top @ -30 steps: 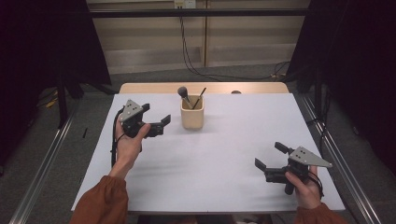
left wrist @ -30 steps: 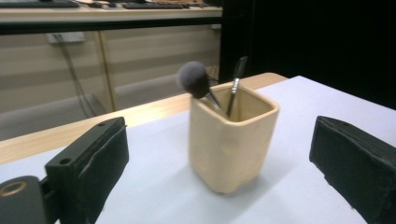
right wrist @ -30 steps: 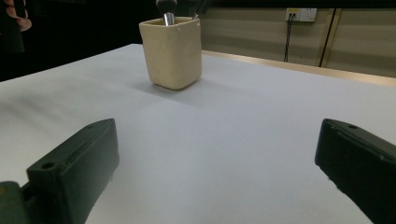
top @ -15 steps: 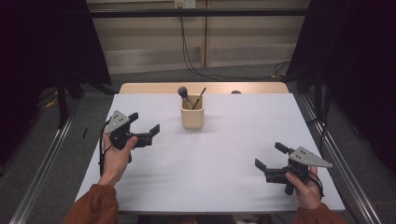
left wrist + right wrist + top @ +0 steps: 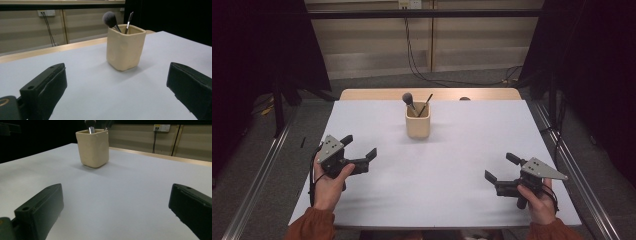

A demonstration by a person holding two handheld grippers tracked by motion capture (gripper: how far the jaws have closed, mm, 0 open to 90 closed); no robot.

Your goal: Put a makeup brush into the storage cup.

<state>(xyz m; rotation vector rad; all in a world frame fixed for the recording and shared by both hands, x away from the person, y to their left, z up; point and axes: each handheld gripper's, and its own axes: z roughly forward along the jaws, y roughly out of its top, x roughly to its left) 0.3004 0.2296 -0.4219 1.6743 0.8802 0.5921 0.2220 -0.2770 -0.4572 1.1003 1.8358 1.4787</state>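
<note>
Both grippers, left (image 5: 360, 150) and right (image 5: 499, 169), gape wide, holding nothing. The cup (image 5: 418, 120) with its two brushes (image 5: 408, 98) stands ahead of each, well apart, probably left standing clear.

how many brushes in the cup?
2. A fluffy round-headed brush leans toward the left side of the cup, and a thin brush stands just right of it. Shorter ones could be hidden inside.
</note>
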